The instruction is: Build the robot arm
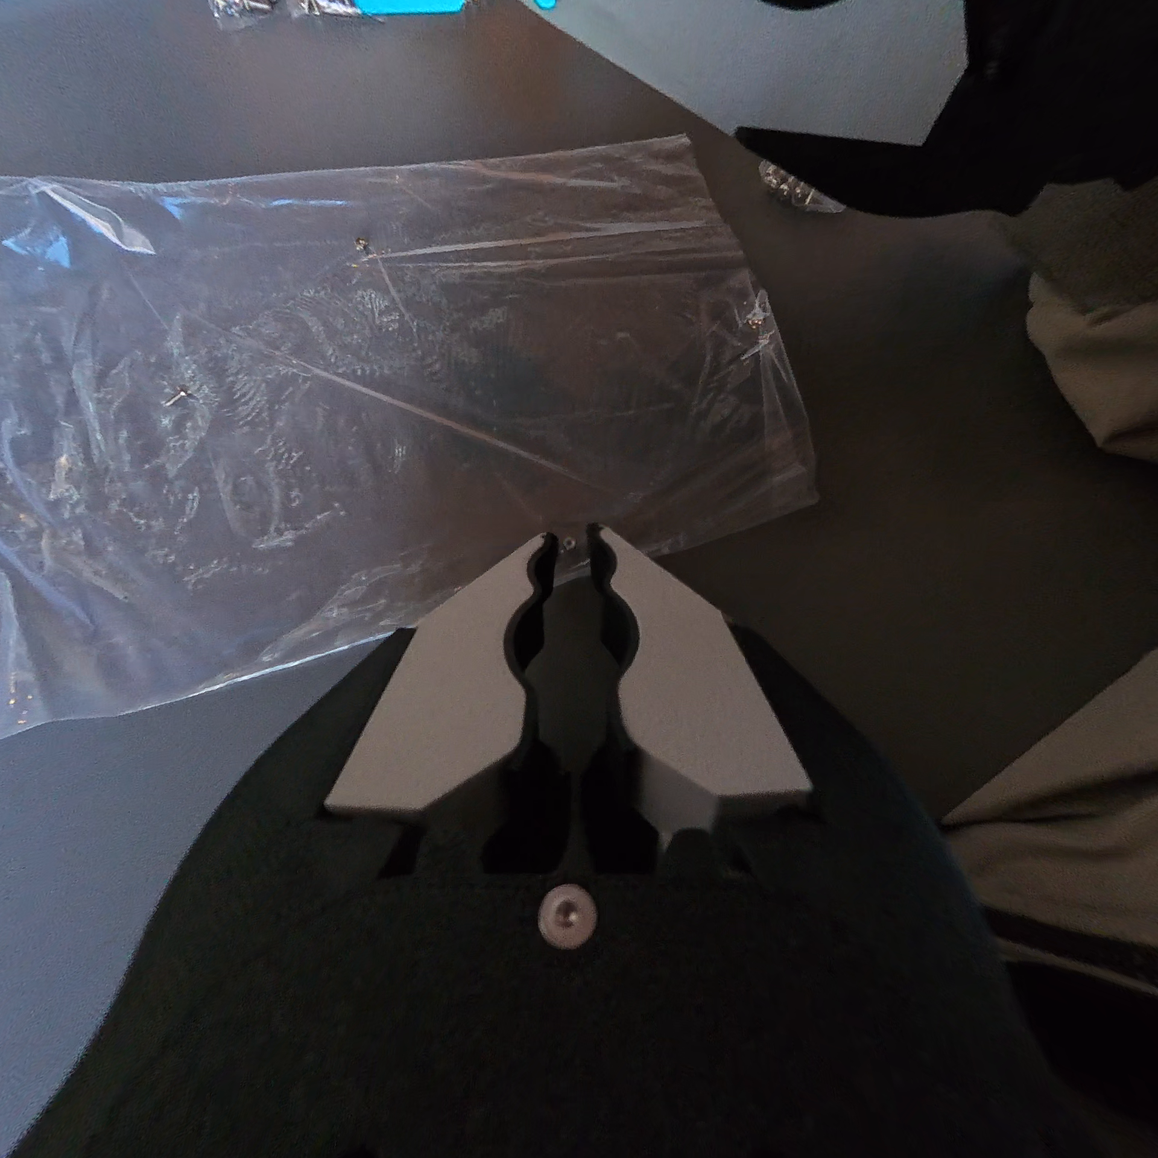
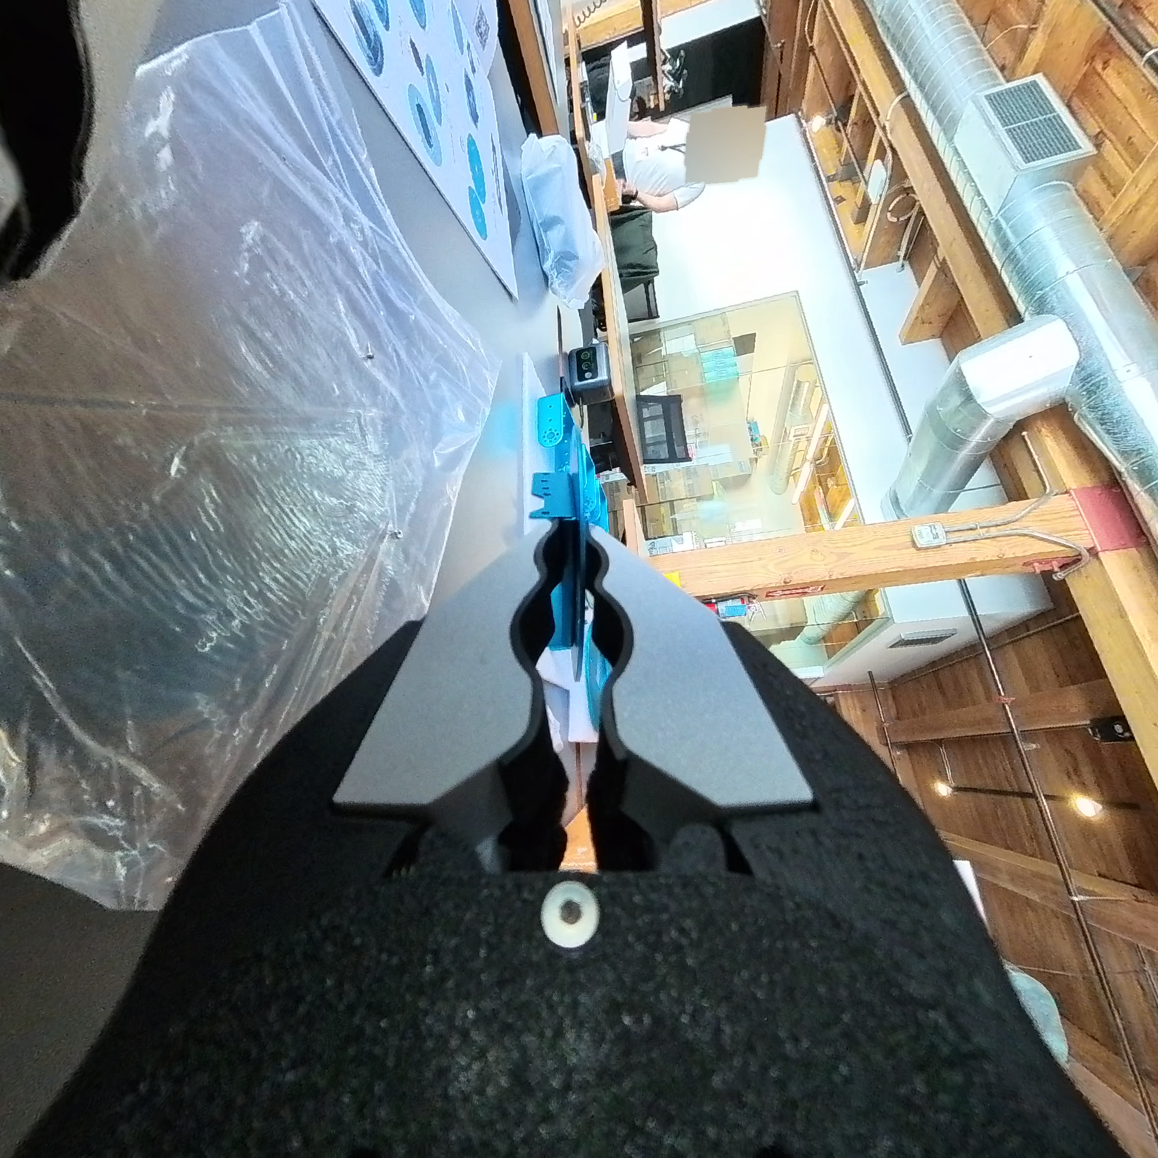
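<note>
In the left wrist view my left gripper (image 1: 571,537) hangs low over the near edge of a clear plastic bag (image 1: 388,401) lying flat on the dark table (image 1: 908,501). Its fingertips (image 1: 598,532) stand a narrow gap apart, with a tiny silver nut (image 1: 569,542) between them on the bag. A few small screws (image 1: 178,395) lie in the bag. In the right wrist view, which is turned on its side, my right gripper (image 2: 573,532) is shut on a thin blue metal bracket (image 2: 554,498), seen edge-on and sticking out past the tips. The bag (image 2: 219,376) lies to its left.
The other gripper's pale finger (image 1: 783,56) and black body reach in at the top right of the left wrist view, by a small packet of screws (image 1: 792,185). More blue metal parts (image 2: 554,432), a printed sheet (image 2: 438,113) and a bagged item (image 2: 558,219) lie farther along the table. A person (image 2: 664,169) stands beyond. Some 12 cm of space lies between my two pairs of fingers.
</note>
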